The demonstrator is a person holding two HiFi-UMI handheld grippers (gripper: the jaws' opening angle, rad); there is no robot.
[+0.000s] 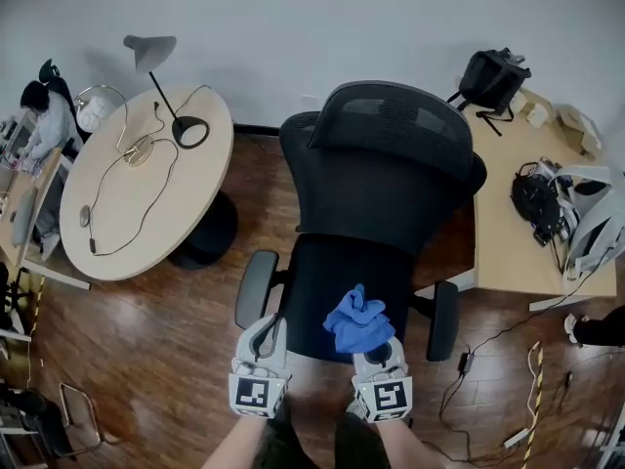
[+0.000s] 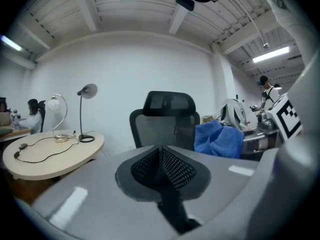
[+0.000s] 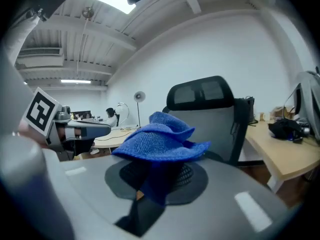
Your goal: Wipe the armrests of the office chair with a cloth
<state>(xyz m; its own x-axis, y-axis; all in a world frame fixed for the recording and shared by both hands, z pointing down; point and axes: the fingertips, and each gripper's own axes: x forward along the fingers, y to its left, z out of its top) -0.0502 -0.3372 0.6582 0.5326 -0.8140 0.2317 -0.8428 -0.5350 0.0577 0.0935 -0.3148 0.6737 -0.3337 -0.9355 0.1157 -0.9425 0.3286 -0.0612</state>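
A black office chair (image 1: 381,193) faces me, with one armrest (image 1: 256,288) on the left and one armrest (image 1: 444,319) on the right. My right gripper (image 1: 376,345) is shut on a crumpled blue cloth (image 1: 356,322) held above the seat's front edge; the blue cloth (image 3: 160,141) bunches over its jaws. My left gripper (image 1: 264,338) is shut with nothing in it, just in front of the left armrest. From the left gripper (image 2: 162,166) the chair (image 2: 167,121) stands ahead and the cloth (image 2: 217,140) to the right.
A round beige table (image 1: 142,189) with a black desk lamp (image 1: 181,115) and cables stands to the left. A desk (image 1: 518,233) with bags and gear is to the right. Cables and a power strip (image 1: 513,438) lie on the wooden floor. A person (image 1: 44,115) sits far left.
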